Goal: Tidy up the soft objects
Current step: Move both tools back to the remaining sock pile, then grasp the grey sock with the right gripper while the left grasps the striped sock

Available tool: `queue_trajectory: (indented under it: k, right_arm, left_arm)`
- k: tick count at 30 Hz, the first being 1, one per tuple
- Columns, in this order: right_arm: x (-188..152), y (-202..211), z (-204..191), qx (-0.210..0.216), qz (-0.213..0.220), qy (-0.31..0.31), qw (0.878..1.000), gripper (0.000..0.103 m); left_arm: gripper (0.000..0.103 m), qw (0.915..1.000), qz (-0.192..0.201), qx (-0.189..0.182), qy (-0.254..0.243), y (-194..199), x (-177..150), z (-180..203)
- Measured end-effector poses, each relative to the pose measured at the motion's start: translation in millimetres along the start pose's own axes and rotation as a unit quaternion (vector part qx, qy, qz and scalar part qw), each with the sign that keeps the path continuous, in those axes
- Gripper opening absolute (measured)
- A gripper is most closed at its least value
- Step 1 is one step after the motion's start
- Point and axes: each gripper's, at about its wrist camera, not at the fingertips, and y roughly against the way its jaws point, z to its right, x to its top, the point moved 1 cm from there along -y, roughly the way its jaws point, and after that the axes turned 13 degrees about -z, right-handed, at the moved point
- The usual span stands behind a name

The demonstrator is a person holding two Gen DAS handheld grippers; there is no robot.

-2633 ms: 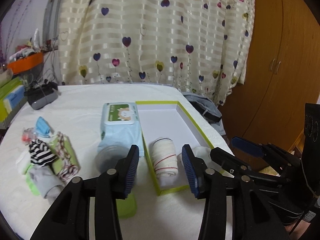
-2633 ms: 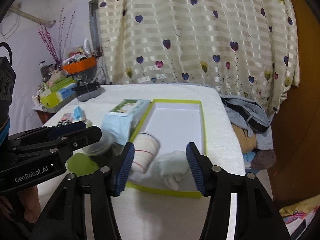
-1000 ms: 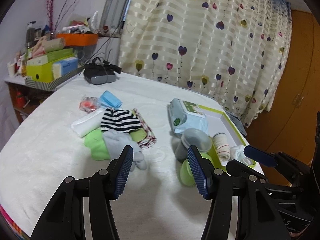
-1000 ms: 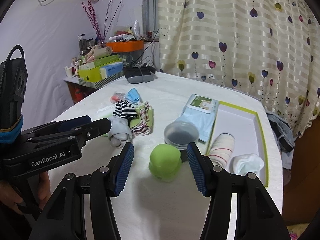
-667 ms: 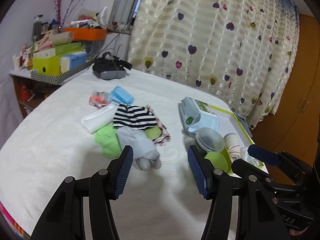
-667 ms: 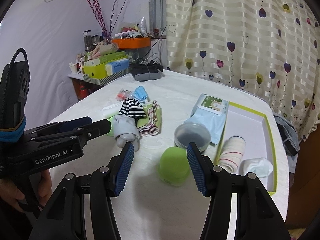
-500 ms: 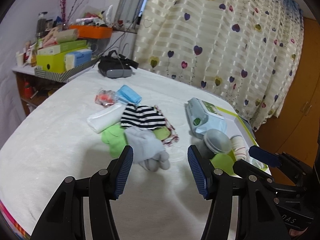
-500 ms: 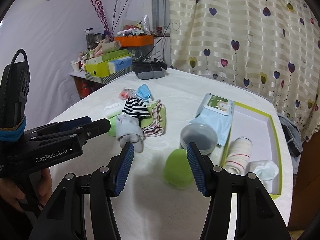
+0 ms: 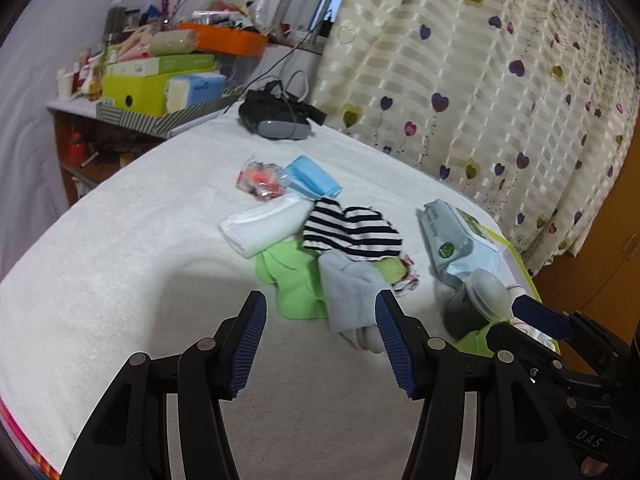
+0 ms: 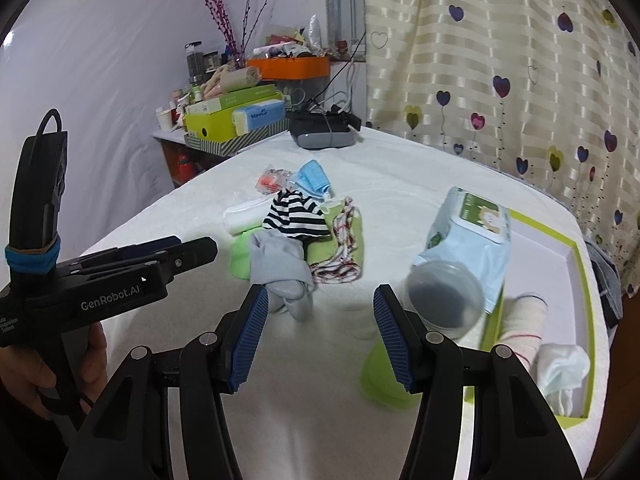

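A pile of soft items lies mid-table: a grey sock (image 9: 352, 292) (image 10: 280, 266), a black-and-white striped sock (image 9: 352, 232) (image 10: 294, 216), a green cloth (image 9: 292, 276), a patterned green cloth (image 10: 344, 248) and a white folded cloth (image 9: 264, 226). A green-rimmed white box (image 10: 576, 256) at the right holds a rolled cream sock (image 10: 522, 322) and a white sock (image 10: 562, 368). My left gripper (image 9: 320, 340) is open and empty, just in front of the grey sock. My right gripper (image 10: 320, 338) is open and empty, just short of the grey sock.
A wet-wipes pack (image 10: 472, 236), a lidded dark jar (image 10: 444, 300) and a green cup (image 10: 384, 376) sit beside the box. A blue mask (image 9: 314, 178), a red packet (image 9: 260, 178) and a black headset (image 9: 278, 118) lie farther back. A cluttered shelf (image 9: 160, 80) stands at the left.
Both grippers have swung left from the box toward the sock pile and moved closer to it. Both stayed open and empty.
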Motion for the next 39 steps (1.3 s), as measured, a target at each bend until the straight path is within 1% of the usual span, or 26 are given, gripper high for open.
queue_trajectory:
  k: [7, 13, 21, 23, 25, 27, 29, 30, 32, 34, 39]
  right_arm:
    - [14.2, -23.2, -18.6, 0.018, -0.014, 0.023, 0.999, 0.056]
    - [24.2, -53.3, -34.1, 0.031, -0.040, 0.044, 0.998, 0.056]
    - [34.4, -92.5, -39.4, 0.021, -0.070, 0.042, 0.996, 0.056]
    - [36.9, -101.0, -40.7, 0.009, -0.078, 0.044, 0.996, 0.056]
    - [38.0, -105.8, -40.8, 0.000, -0.085, 0.042, 0.995, 0.056]
    - [37.7, -104.9, -40.0, 0.000, -0.082, 0.038, 0.996, 0.055]
    - [37.1, -102.5, -38.9, -0.003, -0.080, 0.039, 0.996, 0.032]
    - [37.1, -101.0, -37.9, 0.000, -0.078, 0.037, 0.996, 0.031]
    - [35.8, -95.1, -34.7, 0.008, -0.074, 0.031, 0.997, 0.027]
    - [34.1, -88.9, -34.9, 0.006, -0.068, 0.034, 0.997, 0.026]
    - [29.1, -64.0, -33.3, 0.019, -0.046, 0.033, 0.998, 0.025]
  left_arm:
    - [0.056, 0.9999, 0.004, 0.007, 0.010, 3.1, -1.0, -16.5]
    - [0.056, 0.9996, 0.006, 0.012, 0.025, 3.5, 0.7, -33.8]
    - [0.056, 0.9995, 0.001, 0.014, 0.029, -2.6, 4.0, -45.2]
    - [0.056, 0.9994, -0.001, 0.014, 0.030, -4.4, 4.6, -47.0]
    - [0.056, 0.9995, -0.003, 0.013, 0.030, -5.9, 5.4, -47.4]
    - [0.056, 0.9995, -0.003, 0.013, 0.029, -5.8, 5.2, -47.1]
    - [0.056, 0.9995, -0.003, 0.012, 0.028, -5.9, 5.4, -44.8]
    - [0.056, 0.9996, -0.003, 0.010, 0.027, -5.7, 5.7, -43.6]
    - [0.056, 0.9997, -0.002, 0.008, 0.025, -4.6, 5.7, -40.4]
    - [0.056, 0.9997, 0.000, 0.005, 0.023, -3.7, 7.0, -36.0]
    - [0.056, 0.9999, 0.003, 0.001, 0.010, -1.7, 10.1, -23.7]
